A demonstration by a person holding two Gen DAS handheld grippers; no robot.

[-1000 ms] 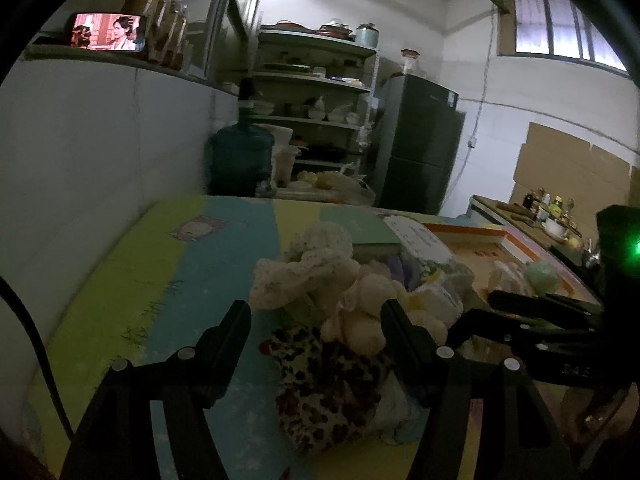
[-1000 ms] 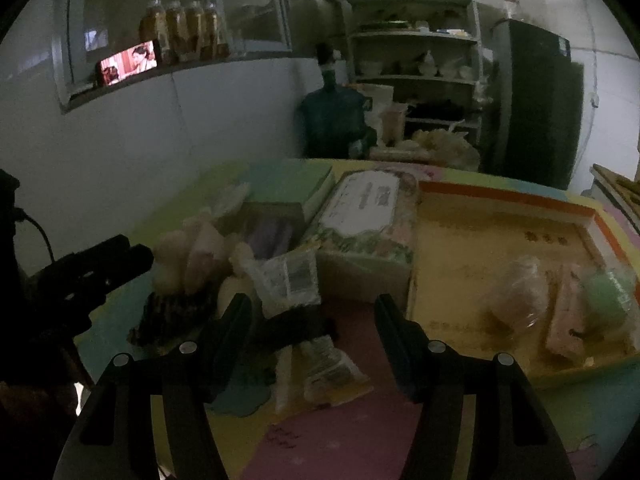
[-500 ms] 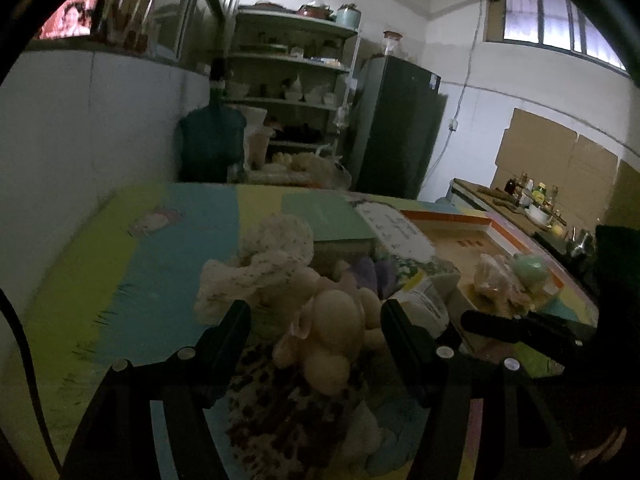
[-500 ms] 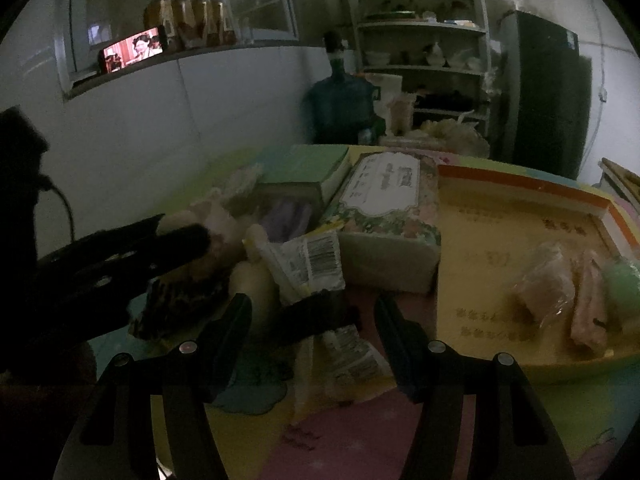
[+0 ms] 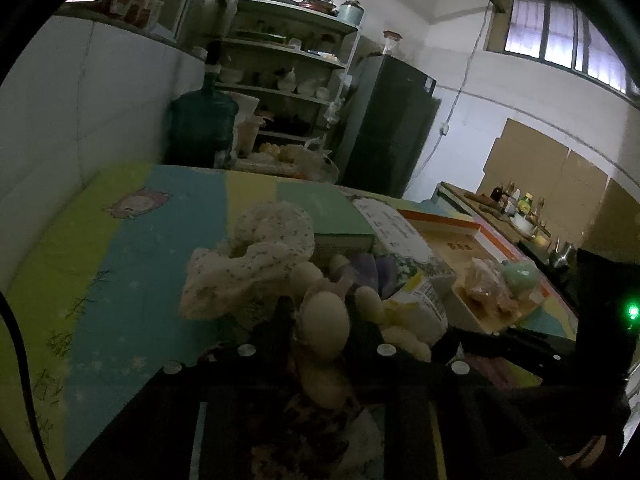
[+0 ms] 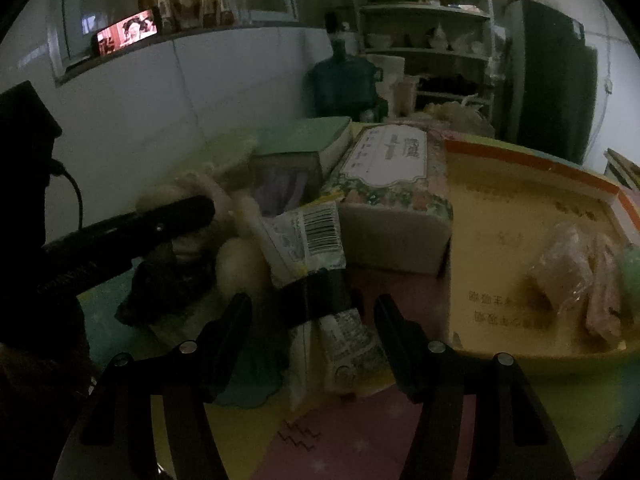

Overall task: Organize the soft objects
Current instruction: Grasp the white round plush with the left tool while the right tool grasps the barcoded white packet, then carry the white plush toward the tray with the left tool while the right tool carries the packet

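We see a dim kitchen and a tabletop (image 5: 120, 248) covered by a mat in green, blue and yellow bands, crowded with a heap of soft things. At the back of the heap lie a green book (image 6: 308, 136) and, just beside it, a floral tissue box (image 6: 396, 184); to the right stands a shallow yellow tray (image 6: 520, 208) with an orange rim, holding a few plastic-wrapped items (image 6: 572, 268). A crumpled white lace cloth (image 5: 256, 264) sits on the left of the heap, and a leopard-print cloth (image 6: 168, 280) lies low at the front. Behind the tabletop are a blue water jug (image 5: 202, 120), open shelves of dishes and a dark refrigerator (image 5: 384, 124). The left gripper (image 5: 316, 320) has just been closing its jaws, and they now press on both sides of a cream plush toy (image 5: 324, 324) at the near edge of the heap, above the leopard cloth. The right gripper (image 6: 312, 312) has also just been narrowing; its jaws stand apart on either side of a clear packet (image 6: 316, 236) with a barcode and a dark band, and their tips show a gap from it on both sides. From the right wrist view, the left gripper's dark finger (image 6: 160, 220) reaches in across the heap from the left.
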